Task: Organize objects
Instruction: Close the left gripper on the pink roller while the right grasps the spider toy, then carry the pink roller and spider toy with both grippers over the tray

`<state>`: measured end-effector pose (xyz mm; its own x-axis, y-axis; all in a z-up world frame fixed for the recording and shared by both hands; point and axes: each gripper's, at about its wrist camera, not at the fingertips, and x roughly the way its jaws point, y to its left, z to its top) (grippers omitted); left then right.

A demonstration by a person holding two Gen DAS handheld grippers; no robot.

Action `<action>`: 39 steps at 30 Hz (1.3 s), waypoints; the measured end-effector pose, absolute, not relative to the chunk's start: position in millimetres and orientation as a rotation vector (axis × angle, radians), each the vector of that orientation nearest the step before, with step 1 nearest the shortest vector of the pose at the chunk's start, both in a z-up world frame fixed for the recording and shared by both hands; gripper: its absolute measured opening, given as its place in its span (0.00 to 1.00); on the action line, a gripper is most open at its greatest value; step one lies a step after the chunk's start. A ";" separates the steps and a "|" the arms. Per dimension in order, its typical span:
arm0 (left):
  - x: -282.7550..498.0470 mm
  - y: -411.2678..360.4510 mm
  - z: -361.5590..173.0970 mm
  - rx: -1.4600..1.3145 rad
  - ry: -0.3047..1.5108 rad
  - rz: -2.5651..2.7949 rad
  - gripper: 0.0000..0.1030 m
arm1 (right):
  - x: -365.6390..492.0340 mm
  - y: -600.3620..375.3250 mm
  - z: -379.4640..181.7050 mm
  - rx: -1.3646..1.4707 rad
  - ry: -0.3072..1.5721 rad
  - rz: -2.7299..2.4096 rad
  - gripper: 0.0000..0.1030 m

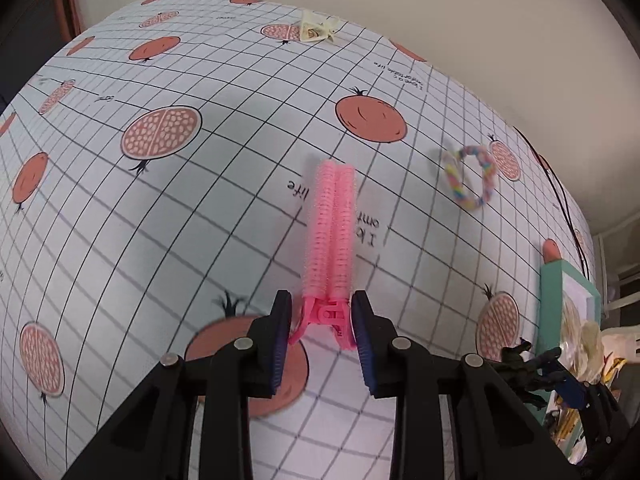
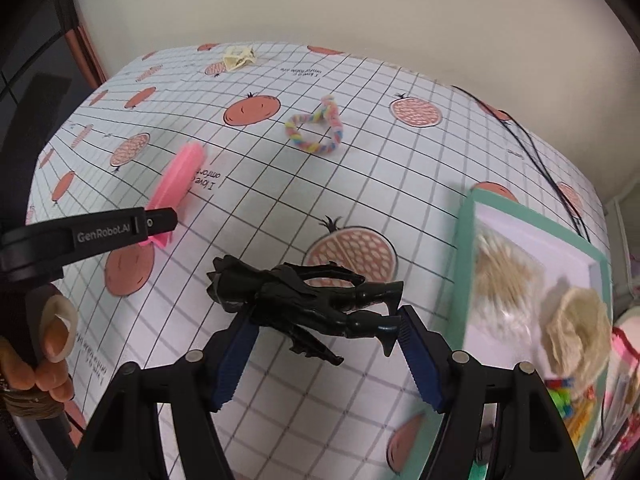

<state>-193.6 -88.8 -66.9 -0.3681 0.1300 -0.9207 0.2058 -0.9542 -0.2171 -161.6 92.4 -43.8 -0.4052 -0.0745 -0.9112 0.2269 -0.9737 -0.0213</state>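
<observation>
Right wrist: claw around figure.

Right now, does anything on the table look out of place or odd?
Nothing looks spilled or broken. Two items lie loose, far from the teal box: the rainbow hair tie mid-table and a cream clip near the far edge. The left gripper grips a pink roller clip; the right gripper carries a black figurine.

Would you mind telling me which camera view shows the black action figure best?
The right wrist view: the black action figure lies whole and centred between the right gripper jaws. The left wrist view catches only a small dark part of it near the right edge.
</observation>
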 end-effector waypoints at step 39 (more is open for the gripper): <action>-155.2 17.7 -37.3 1.778 0.258 -2.800 0.24 | -100.0 185.8 0.0 1.549 -0.078 -2.682 0.71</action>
<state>-155.2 17.7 -37.3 -0.4163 0.2375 -0.8777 -0.0730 -0.9709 -0.2282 -100.0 185.8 0.0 -0.4993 -0.0629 -0.8641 0.0123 -0.9978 0.0656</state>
